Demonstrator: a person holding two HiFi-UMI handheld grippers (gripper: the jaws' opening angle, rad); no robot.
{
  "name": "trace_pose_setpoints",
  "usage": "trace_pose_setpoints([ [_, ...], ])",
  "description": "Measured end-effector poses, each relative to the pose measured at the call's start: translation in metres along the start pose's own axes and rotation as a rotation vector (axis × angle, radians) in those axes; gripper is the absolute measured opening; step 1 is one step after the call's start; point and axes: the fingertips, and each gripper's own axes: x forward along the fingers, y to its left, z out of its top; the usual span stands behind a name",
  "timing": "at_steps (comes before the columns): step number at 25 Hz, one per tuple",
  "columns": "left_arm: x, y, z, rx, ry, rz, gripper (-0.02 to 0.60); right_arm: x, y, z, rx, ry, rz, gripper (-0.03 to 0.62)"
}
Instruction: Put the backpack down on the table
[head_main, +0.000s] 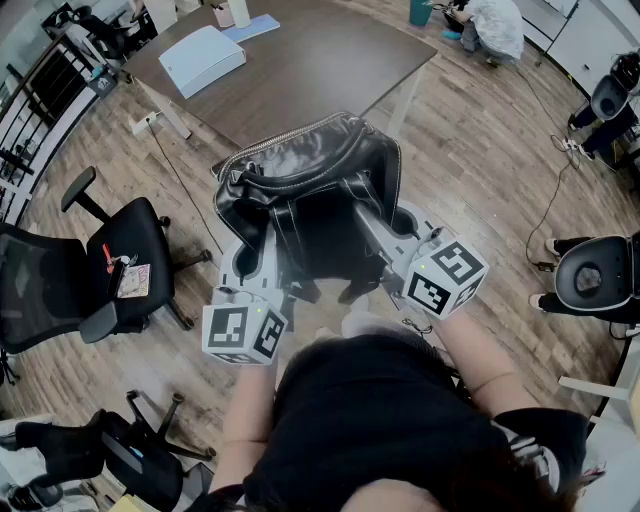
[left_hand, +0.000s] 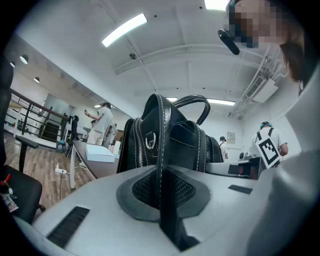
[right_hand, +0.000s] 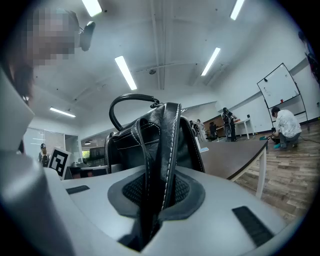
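Note:
A black leather backpack (head_main: 305, 190) hangs in the air between my two grippers, just short of the near corner of the brown table (head_main: 320, 60). My left gripper (head_main: 262, 262) is shut on a backpack strap (left_hand: 160, 165) that runs down between its pads. My right gripper (head_main: 385, 235) is shut on the other strap (right_hand: 162, 155), folded between its pads. Both grippers point level toward the table. The bag's top handle (right_hand: 125, 102) and its zipper (head_main: 290, 135) show above the jaws.
A white box (head_main: 202, 58) lies on the table's far left part. Black office chairs stand at the left (head_main: 120, 265) and the right (head_main: 595, 275). A person (head_main: 495, 25) crouches on the wooden floor beyond the table. Cables run across the floor.

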Motion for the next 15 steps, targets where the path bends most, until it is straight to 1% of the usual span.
trace_pose_setpoints([
  [8, 0.002, -0.002, -0.006, 0.003, 0.021, 0.011, 0.038, 0.000, -0.007, -0.006, 0.032, 0.017, 0.007, 0.057],
  [12, -0.001, 0.001, -0.007, 0.007, 0.029, 0.015, 0.038, 0.002, -0.003, -0.010, 0.041, 0.021, 0.015, 0.058],
  [15, 0.012, 0.000, -0.009, 0.013, 0.030, 0.020, 0.038, 0.006, -0.016, -0.008, 0.048, 0.024, 0.022, 0.058],
])
